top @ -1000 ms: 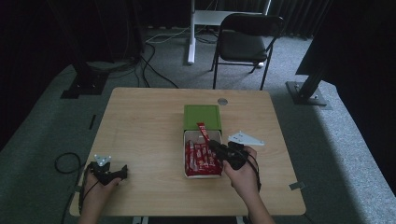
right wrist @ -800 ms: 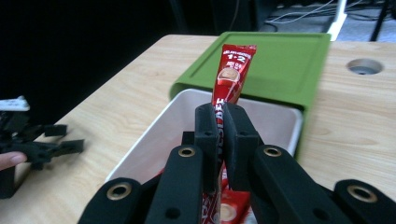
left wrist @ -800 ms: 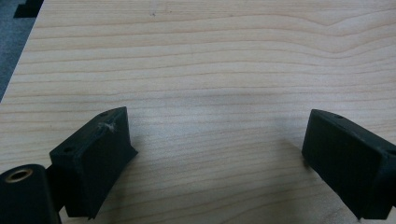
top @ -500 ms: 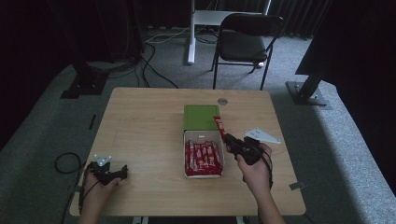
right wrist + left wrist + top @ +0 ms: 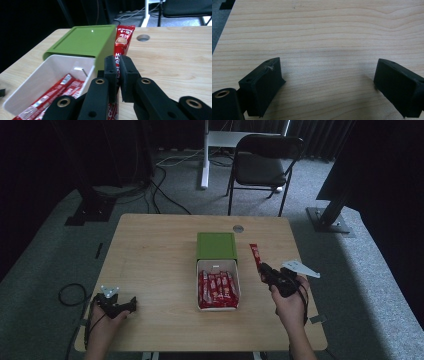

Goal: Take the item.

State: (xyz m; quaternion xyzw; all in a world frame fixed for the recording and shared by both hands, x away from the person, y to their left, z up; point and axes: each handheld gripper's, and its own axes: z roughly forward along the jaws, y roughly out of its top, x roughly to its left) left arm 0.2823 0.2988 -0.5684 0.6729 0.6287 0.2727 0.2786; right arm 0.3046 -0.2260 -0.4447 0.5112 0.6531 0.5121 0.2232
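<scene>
I seem to be working in a lab or studio: black curtains [image 5: 45, 155] hang far beyond my right claw [image 5: 263, 270], with floor cables [image 5: 165, 175], stand bases [image 5: 330, 220], grey carpet [image 5: 45, 250], folding chair [image 5: 265, 165].

Light wooden table [image 5: 160, 255] with a round cable hole [image 5: 238, 228] near its far edge, white tray [image 5: 236, 281] of red sachets and green lid [image 5: 216, 245] set mid-table.

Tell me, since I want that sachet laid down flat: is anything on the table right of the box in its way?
Nothing visible is. The right gripper is shut on the red sachet, just right of the green-lidded box. The table beyond it is bare wood apart from a small round hole farther back.
</scene>
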